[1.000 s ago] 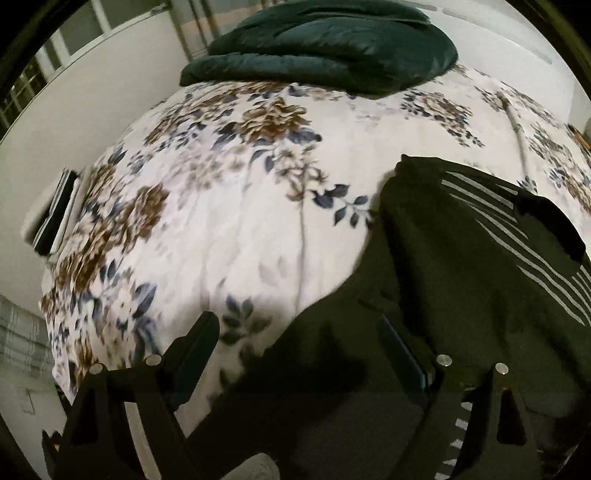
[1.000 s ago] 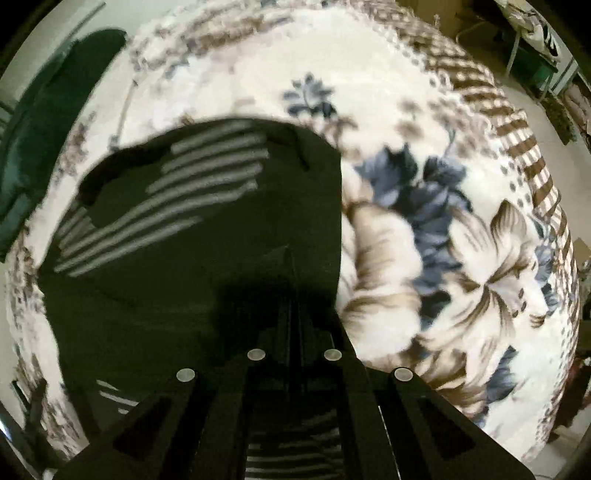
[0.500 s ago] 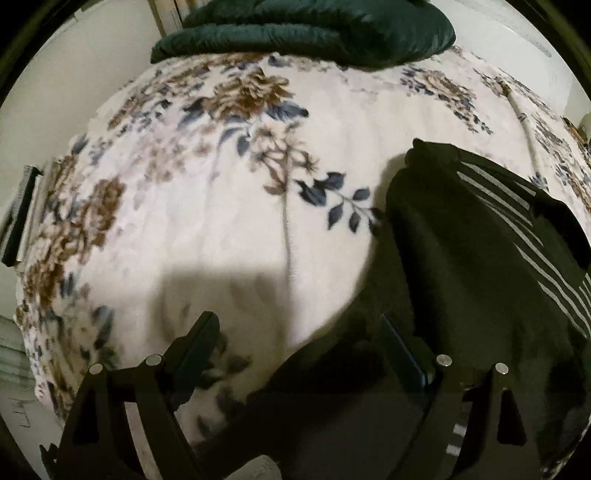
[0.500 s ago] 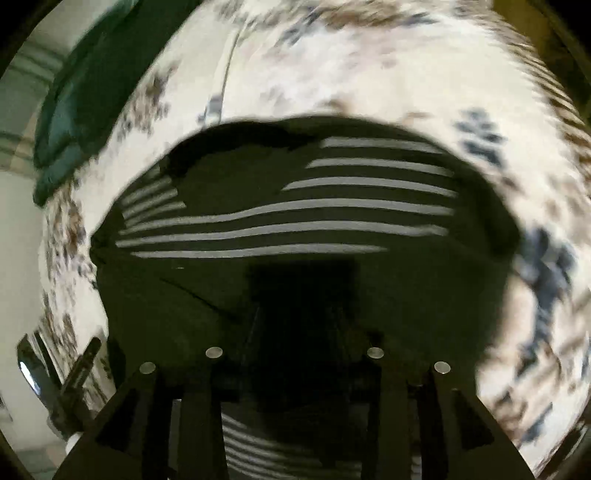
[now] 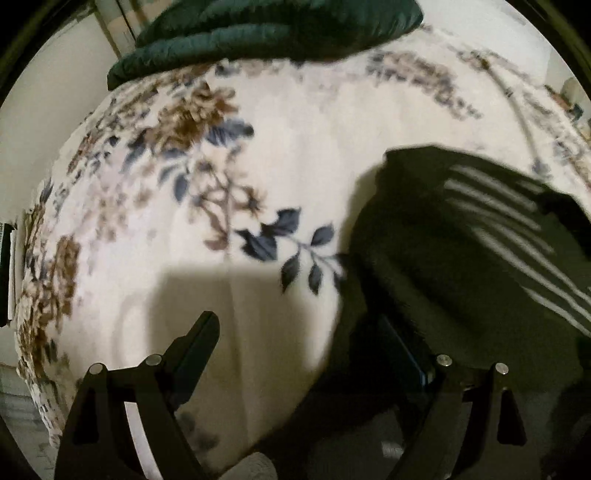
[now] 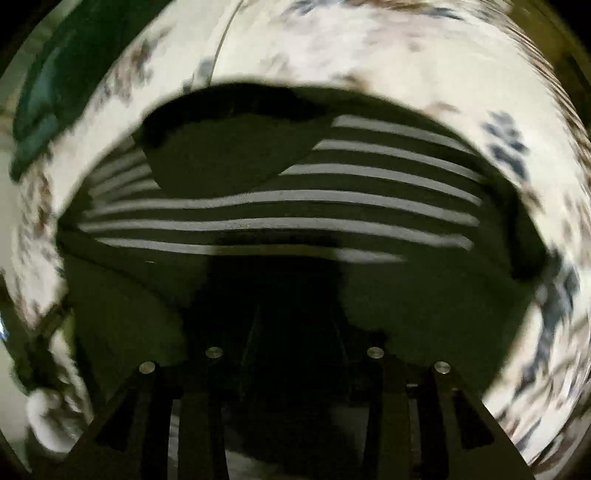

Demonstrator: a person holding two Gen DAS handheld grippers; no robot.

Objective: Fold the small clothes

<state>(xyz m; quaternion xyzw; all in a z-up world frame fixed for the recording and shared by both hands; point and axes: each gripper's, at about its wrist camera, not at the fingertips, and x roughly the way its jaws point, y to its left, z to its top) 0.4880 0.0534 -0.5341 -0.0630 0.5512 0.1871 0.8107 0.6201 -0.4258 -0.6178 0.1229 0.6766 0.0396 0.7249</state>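
Observation:
A small dark garment with white stripes (image 5: 480, 243) lies on a floral bedspread (image 5: 229, 177). In the left wrist view it is at the right. My left gripper (image 5: 303, 332) is open and empty over the bedspread, its right finger at the garment's near left edge. In the right wrist view the garment (image 6: 280, 221) fills the middle, with a dark flap folded over the stripes at the upper left. My right gripper (image 6: 295, 325) hangs over the garment's dark near part, its jaws apart and nothing visibly between them.
A dark green quilt (image 5: 273, 29) is piled at the far end of the bed and also shows in the right wrist view (image 6: 55, 85). The bed's left edge drops off beside a pale wall (image 5: 48, 110).
The right gripper's jaws have spread apart and its view has swung left over the garment. The left gripper has drifted left, away from the garment.

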